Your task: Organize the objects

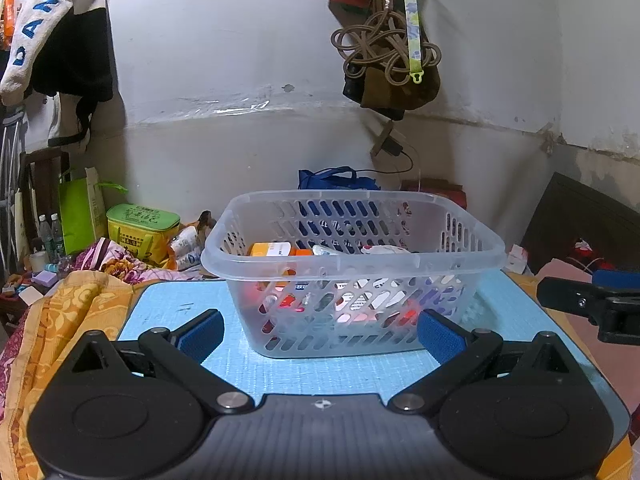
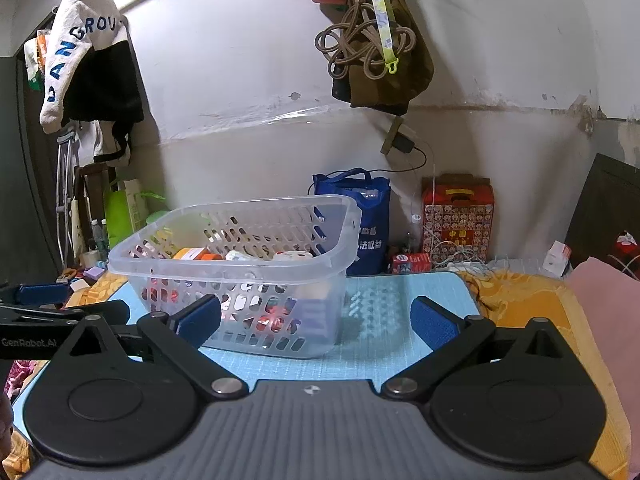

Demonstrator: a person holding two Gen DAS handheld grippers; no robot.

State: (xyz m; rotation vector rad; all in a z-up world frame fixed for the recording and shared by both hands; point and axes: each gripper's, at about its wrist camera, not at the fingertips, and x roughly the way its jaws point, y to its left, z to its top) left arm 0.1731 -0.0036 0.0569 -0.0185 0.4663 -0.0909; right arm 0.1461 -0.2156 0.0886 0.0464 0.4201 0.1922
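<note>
A clear plastic basket (image 1: 460, 258) with slotted walls stands on a light blue mat (image 1: 320, 372). It holds several small items, among them an orange box (image 1: 269, 249) and white packets. My left gripper (image 1: 320, 332) is open and empty, its blue pads just in front of the basket's near wall. In the right wrist view the basket (image 2: 224, 266) is ahead and to the left on the mat (image 2: 384, 344). My right gripper (image 2: 316, 322) is open and empty, a little short of the basket's right corner.
A white wall stands behind, with hanging bags and rope (image 1: 384, 52). A green tin (image 1: 140, 226) and bottles lie at the left. A blue bag (image 2: 362, 216) and a red box (image 2: 458, 220) stand behind the mat. Orange bedding (image 2: 516, 300) surrounds it.
</note>
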